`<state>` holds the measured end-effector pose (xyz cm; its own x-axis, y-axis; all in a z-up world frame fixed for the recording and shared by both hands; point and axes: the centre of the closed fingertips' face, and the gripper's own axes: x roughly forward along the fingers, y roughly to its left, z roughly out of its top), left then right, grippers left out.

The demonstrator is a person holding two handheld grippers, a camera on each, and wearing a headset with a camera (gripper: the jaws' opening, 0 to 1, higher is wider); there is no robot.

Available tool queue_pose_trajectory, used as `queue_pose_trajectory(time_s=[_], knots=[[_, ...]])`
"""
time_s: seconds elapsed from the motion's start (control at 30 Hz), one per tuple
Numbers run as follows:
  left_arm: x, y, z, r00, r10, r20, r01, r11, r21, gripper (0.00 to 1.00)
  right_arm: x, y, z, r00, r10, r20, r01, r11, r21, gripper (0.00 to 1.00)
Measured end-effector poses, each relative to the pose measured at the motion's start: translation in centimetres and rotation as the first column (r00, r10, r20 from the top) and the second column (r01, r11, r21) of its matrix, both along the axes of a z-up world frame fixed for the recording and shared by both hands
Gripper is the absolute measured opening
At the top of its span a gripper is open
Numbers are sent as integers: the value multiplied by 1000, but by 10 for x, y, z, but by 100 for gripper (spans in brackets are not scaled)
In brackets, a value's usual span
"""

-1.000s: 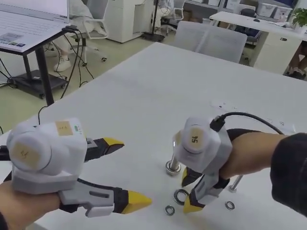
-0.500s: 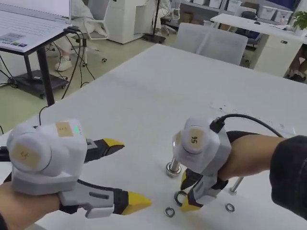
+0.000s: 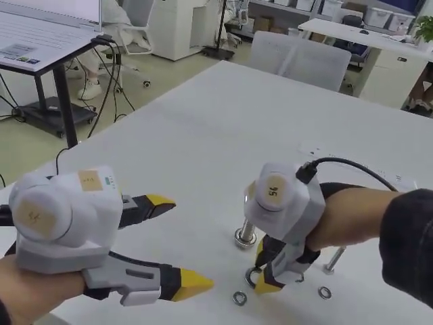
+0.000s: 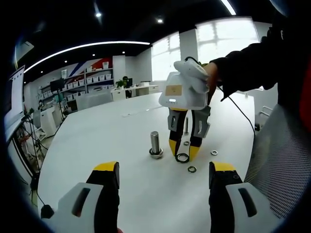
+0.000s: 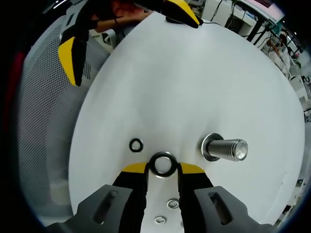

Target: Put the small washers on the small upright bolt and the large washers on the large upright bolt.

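In the head view the right gripper [image 3: 260, 279] half hides the large washer [image 5: 162, 155]; its own view shows the washer clenched between the tips, near the large upright bolt [image 5: 224, 148]. The left gripper [image 3: 177, 242] is released.

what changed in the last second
The right gripper shifted slightly toward the left gripper's side and closed its jaws on the large washer, which lay free beside its tips before. The left gripper stayed open and hovering; the large bolt and the small washers on the table did not move.
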<state>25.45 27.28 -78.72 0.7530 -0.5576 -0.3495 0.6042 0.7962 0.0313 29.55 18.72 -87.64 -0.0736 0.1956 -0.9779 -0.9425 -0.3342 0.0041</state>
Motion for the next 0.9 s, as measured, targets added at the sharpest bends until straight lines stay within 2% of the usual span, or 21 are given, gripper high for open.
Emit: queue_pose_trajectory(time_s=[0.43,0.67,0.9], knots=[[0,-2,0,1000,-2,1,2,1000,3,75,0,0,-1,1000,-6,22,7,1000,-31,25],[-1,-1,0,1000,2,2,-2,1000,0,74,0,-1,0,1000,-8,17,9,1000,-22,24],[-1,-1,-1,1000,1,1,-1,1000,1,74,1,1,8,1000,-15,19,15,1000,-1,24]])
